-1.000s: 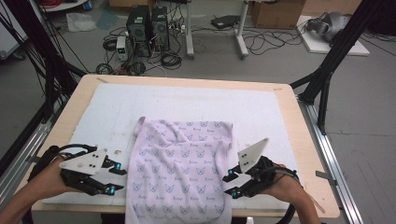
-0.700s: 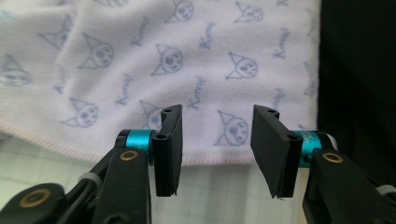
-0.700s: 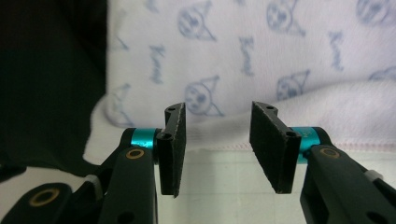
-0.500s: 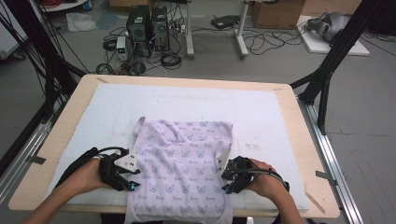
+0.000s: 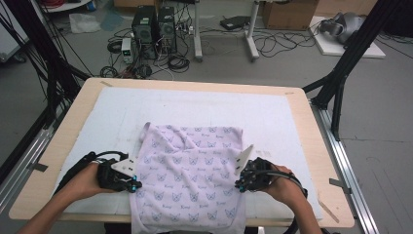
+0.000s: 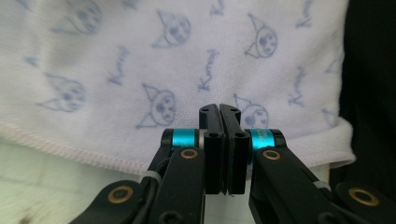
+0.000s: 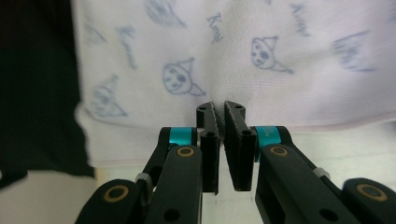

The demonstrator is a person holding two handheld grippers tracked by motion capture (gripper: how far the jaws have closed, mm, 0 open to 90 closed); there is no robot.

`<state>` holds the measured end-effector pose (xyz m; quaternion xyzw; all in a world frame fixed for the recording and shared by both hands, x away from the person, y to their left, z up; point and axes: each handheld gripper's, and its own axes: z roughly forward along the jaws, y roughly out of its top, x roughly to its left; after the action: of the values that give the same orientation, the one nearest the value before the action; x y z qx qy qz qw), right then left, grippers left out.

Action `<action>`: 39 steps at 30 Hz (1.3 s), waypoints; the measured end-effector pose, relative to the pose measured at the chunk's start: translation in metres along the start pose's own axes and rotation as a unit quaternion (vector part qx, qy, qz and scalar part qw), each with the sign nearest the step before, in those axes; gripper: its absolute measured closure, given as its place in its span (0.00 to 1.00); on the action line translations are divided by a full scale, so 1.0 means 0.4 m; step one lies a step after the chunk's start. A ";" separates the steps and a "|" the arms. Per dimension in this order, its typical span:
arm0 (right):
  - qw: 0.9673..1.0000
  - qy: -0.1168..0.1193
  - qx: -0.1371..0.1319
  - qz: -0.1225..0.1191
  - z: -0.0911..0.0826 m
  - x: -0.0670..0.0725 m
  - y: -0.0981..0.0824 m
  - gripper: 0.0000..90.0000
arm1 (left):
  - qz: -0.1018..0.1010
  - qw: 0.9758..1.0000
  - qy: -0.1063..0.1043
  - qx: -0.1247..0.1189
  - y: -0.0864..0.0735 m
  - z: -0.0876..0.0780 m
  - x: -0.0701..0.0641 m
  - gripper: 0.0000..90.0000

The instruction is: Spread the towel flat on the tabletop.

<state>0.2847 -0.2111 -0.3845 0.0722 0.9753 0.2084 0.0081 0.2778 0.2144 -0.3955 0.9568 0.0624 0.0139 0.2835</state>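
Seen from the high view, a pale lilac cat-print cloth point(image 5: 190, 180) lies on the white mat point(image 5: 272, 117) of a wooden table point(image 5: 316, 161), its near end hanging over the table's near edge and cut off by the frame. The left gripper point(image 5: 132, 187) sits at the cloth's left hem and the right gripper point(image 5: 239, 185) at its right hem, each in a person's hand; the jaw tips are too small here to tell what they clasp, and both forearms run out of the bottom of the picture. Computer towers point(image 5: 155, 24) and tangled cables lie on the floor beyond.

In the left gripper view, the left gripper point(image 6: 219, 109) has just been closing and its jaws stand pressed together over the stitched hem of the cloth point(image 6: 140, 56) (whether any fabric is caught between the pads cannot be told). The cloth's right corner fades into darkness.

In the right gripper view, the right gripper point(image 7: 218, 106) has likewise just been closing; a thin slit remains low between its jaws, the tips nearly meeting at the hem of the cloth point(image 7: 261, 84). A pinch of fabric cannot be made out. The print is blurred, and black shadow swallows the left side.
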 end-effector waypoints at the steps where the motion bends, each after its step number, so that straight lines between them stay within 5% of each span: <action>1: 1.000 0.001 -0.017 0.006 -0.016 0.004 -0.008 0.94 | 0.000 1.000 0.003 -0.010 -0.001 -0.015 -0.003 0.98; 4: 0.999 0.011 -0.047 0.000 -0.055 0.026 -0.025 0.94 | 0.013 0.999 -0.012 -0.031 -0.004 -0.056 -0.029 0.98; 6: 0.996 0.049 -0.066 -0.022 -0.077 0.060 -0.032 0.94 | 0.037 0.997 -0.056 -0.037 -0.006 -0.078 -0.063 0.98; 8: 0.990 0.097 -0.086 -0.057 -0.091 0.097 -0.037 0.94 | 0.058 0.993 -0.087 -0.053 -0.013 -0.091 -0.099 0.97; 10: 0.985 0.120 -0.103 -0.063 -0.099 0.115 -0.044 0.79 | 0.061 0.993 -0.069 -0.073 -0.017 -0.099 -0.114 0.84; 11: 0.987 0.105 -0.113 -0.055 -0.102 0.118 -0.048 0.65 | 0.048 0.994 -0.053 -0.080 -0.017 -0.104 -0.111 0.64; 13: 0.989 0.078 -0.122 -0.028 -0.103 0.105 -0.052 0.61 | 0.041 0.996 -0.023 -0.079 -0.015 -0.111 -0.098 0.61; 15: 0.994 0.035 -0.106 -0.012 -0.096 0.091 -0.045 0.59 | 0.027 0.997 -0.004 -0.078 -0.010 -0.104 -0.084 0.58; 21: 0.999 -0.021 -0.030 -0.015 -0.017 0.050 0.000 0.60 | 0.010 0.999 0.036 -0.013 0.005 -0.015 -0.039 0.57; 25: 0.999 -0.022 0.035 -0.019 0.041 0.027 0.017 0.62 | -0.005 0.999 0.041 0.020 0.000 0.027 -0.008 0.58; 31: 0.995 -0.023 0.089 -0.034 0.075 0.009 0.032 0.69 | -0.006 0.998 0.035 0.051 -0.005 0.053 0.014 0.63; 35: 0.996 -0.003 0.089 -0.021 0.081 -0.007 0.032 0.86 | -0.023 0.998 0.018 0.048 -0.005 0.057 0.026 0.71; 36: 0.996 0.004 0.091 -0.020 0.080 -0.005 0.033 0.95 | -0.023 0.999 0.012 0.047 -0.005 0.057 0.026 0.79; 39: 0.995 0.007 0.094 -0.029 0.081 -0.004 0.036 0.97 | -0.027 0.998 0.014 0.048 -0.001 0.057 0.022 0.96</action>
<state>0.2897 -0.1853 -0.4081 0.0431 0.9923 0.1159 0.0000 0.2880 0.2034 -0.4150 0.9670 0.0924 0.0165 0.2370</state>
